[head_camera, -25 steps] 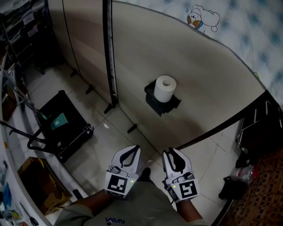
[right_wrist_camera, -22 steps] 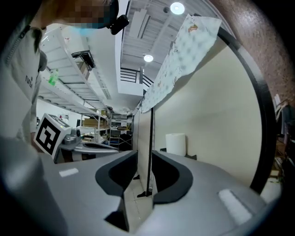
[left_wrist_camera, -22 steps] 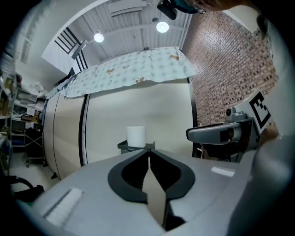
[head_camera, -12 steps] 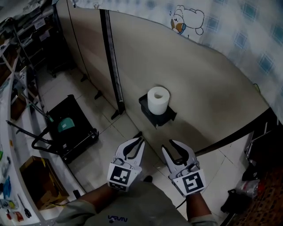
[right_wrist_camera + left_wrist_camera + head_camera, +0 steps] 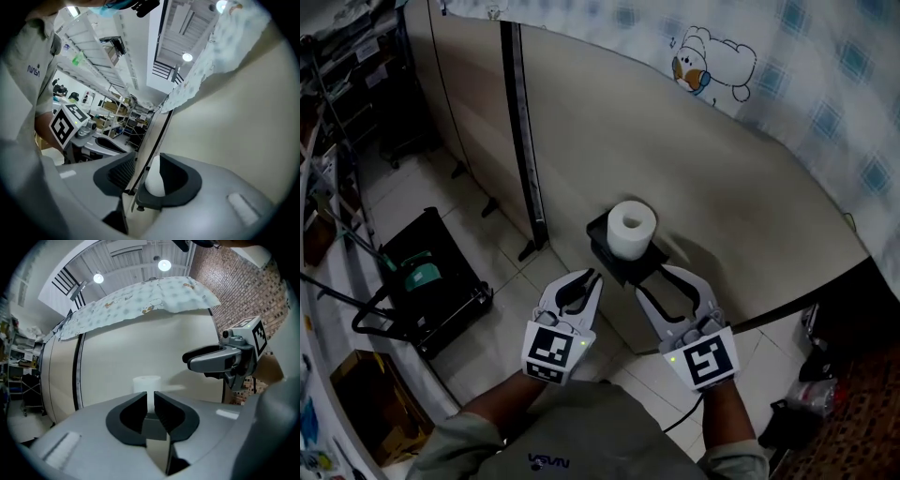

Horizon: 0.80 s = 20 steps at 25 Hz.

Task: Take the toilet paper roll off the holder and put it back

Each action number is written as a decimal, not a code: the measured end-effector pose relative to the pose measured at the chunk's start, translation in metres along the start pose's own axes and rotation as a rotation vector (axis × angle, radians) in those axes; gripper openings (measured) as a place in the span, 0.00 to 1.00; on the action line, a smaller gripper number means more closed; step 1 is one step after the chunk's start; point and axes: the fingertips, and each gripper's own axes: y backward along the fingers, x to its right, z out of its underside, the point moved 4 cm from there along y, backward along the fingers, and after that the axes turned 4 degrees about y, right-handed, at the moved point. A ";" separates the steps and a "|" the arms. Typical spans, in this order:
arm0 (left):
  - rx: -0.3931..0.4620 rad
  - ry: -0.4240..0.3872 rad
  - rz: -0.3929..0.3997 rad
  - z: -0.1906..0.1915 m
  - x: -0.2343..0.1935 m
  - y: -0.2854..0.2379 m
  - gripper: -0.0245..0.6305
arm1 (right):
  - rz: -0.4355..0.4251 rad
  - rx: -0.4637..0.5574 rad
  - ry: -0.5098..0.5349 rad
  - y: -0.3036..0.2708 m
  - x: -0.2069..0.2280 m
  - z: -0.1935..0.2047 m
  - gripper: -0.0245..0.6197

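A white toilet paper roll (image 5: 631, 228) stands upright on a black holder (image 5: 609, 254) fixed to the beige partition wall (image 5: 741, 197). Both grippers hover just short of it, touching neither. My left gripper (image 5: 588, 277) is below and left of the holder. Its jaws have just been opening and show a narrow slit with nothing in it; the roll (image 5: 146, 383) shows beyond my left gripper (image 5: 151, 398). My right gripper (image 5: 662, 279) has just been opening and stands wide, empty. The roll (image 5: 154, 180) lies ahead of my right gripper (image 5: 146, 164).
A black wheeled cart (image 5: 431, 281) stands on the tiled floor at the left, with a cardboard box (image 5: 366, 412) nearer me. A dark post (image 5: 520, 141) divides the partition panels. A patterned cloth (image 5: 741, 66) hangs over the wall's top. Shelving (image 5: 347, 84) fills the far left.
Both grippers have moved forward and up towards the roll. The right gripper has rolled and its jaws have spread wide. The left jaws have parted slightly.
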 end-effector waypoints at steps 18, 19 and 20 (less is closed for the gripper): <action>0.019 0.042 0.145 -0.012 -0.055 -0.049 0.10 | -0.235 -0.556 0.418 -0.099 0.030 0.014 0.34; 0.019 0.044 0.150 -0.012 -0.056 -0.050 0.10 | -0.255 -0.582 0.430 -0.101 0.031 0.016 0.34; 0.017 0.046 0.156 -0.012 -0.057 -0.052 0.10 | -0.274 -0.605 0.439 -0.103 0.031 0.018 0.34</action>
